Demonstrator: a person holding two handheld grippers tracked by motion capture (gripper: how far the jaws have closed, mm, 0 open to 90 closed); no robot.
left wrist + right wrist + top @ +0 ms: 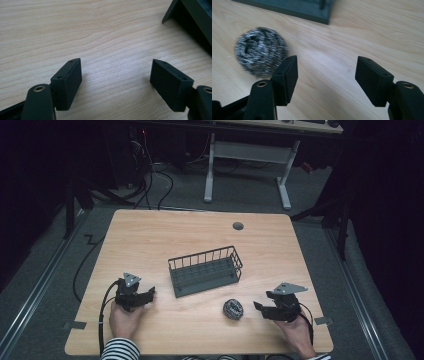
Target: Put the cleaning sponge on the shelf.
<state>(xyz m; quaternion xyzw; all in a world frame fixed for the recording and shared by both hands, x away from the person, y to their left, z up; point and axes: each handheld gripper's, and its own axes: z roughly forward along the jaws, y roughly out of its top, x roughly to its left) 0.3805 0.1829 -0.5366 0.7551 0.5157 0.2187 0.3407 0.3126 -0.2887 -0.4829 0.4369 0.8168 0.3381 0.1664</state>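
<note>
- Table (150, 235): light wood-grain top, rectangular with rounded corners. A round dark grommet (238, 226) sits near the far edge, slightly right of its midpoint.
- Wire basket (205, 270): dark grey, rectangular, open-topped, with vertical bar walls and a gridded floor. It stands upright near the middle of the table, its long side running roughly parallel to the near edge and turned slightly. No contents are visible inside it.
- In the left gripper view, a corner of the wire basket (192, 17) appears at upper right, apart from the jaws.
- In the right gripper view, the base edge of the wire basket (294, 7) runs along the top of the frame.
- Steel-wool scouring ball (233, 309): round, grey-and-black metallic tangle. It rests on the table between the basket and the near edge, toward the right half, just beside the basket's near right corner but not touching it.
- In the right gripper view, the scouring ball (260, 51) lies outside and just beyond the left jaw, slightly blurred.
- Left gripper (148, 294): held by the person's left hand (125, 319) near the near left corner of the table. Jaws stand wide apart with bare table between them (116, 75).
- Right gripper (260, 304): held by the right hand (296, 330) near the near right corner, pointing toward the scouring ball. Jaws stand wide apart, nothing between them (326, 75).
- A striped sleeve (120, 349) shows at the left wrist.
- No brand, label or legible writing is visible on any item.
</note>
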